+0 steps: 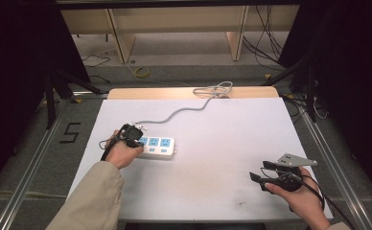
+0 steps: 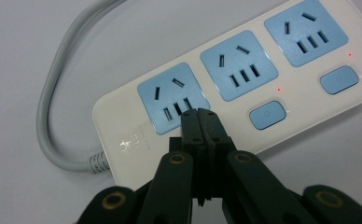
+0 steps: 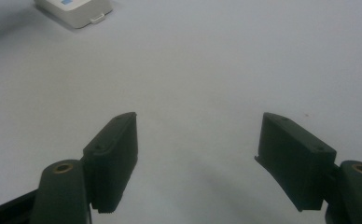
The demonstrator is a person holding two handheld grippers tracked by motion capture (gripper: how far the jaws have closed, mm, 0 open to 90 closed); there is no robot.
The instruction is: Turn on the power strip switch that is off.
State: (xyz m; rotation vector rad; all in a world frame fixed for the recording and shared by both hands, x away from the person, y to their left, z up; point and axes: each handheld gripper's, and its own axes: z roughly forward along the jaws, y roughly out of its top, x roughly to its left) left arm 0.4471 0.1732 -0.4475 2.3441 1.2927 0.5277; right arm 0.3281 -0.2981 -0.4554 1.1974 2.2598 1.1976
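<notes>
Your left tongs (image 2: 200,122), pressed together, rest tip-down on the end socket of a white power strip (image 1: 158,146). It lies left of the table's (image 1: 213,191) middle, long axis parallel to the near edge, its cord leaving the left end toward the far edge. Your right tongs (image 3: 198,158) stand spread, empty, near the near right corner.

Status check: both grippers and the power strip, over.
Left gripper shut, tips at power strip, by its cable-end socket. Right gripper open, holding nothing, well off the strip. Nothing in the way.
</notes>
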